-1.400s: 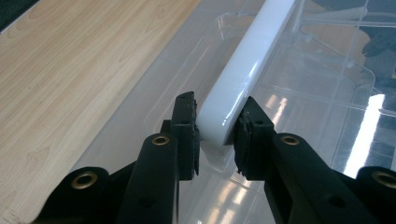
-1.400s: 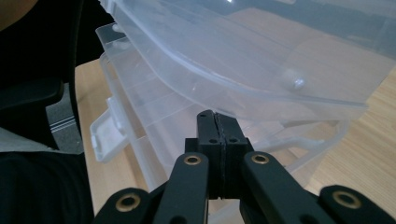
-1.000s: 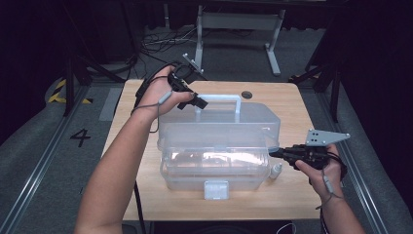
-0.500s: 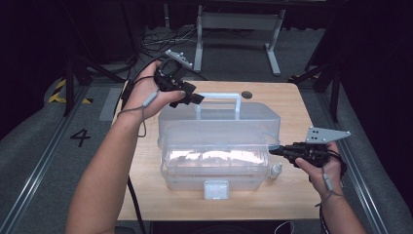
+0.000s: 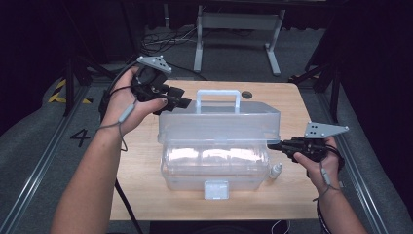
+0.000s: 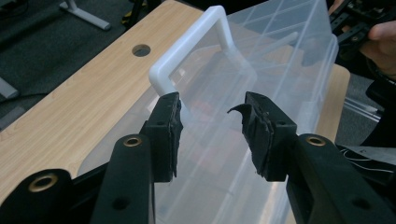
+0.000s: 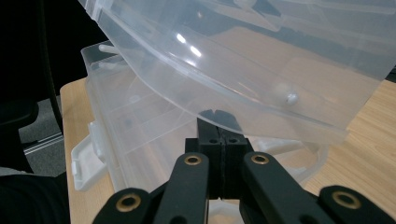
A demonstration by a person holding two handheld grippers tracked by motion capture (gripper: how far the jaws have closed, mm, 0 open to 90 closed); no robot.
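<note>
Two grippers are at work on one clear plastic box [image 5: 214, 165] that sits in the middle of the wooden table [image 5: 292, 102], its front latch facing the person. The lid [image 5: 219, 124] is raised at the front, hinged back and tilted, with its white handle [image 5: 217, 95] standing up at the far side.

The right gripper [image 5: 272, 145] comes in from the box's right end. In the right gripper view its jaws are pressed flat together with nothing between them, and the closed tip is tucked under the lid's edge, propping it up rather than pinching it.

The left gripper [image 5: 182, 101] hangs just off the left post of the handle. Its jaws stand about half apart and have just been closing a little; in the left gripper view the gap between the pads [image 6: 168, 126] holds only air, with the handle's corner a short way beyond them.

A small white bottle [image 5: 276, 170] lies on the table by the box's right front corner.

My reading is that the step in hand is opening the lid fully. The next move seems to call for the left gripper to line its gap up with the handle bar, close on it firmly, and swing the lid back while the right tip keeps the edge from dropping.
</note>
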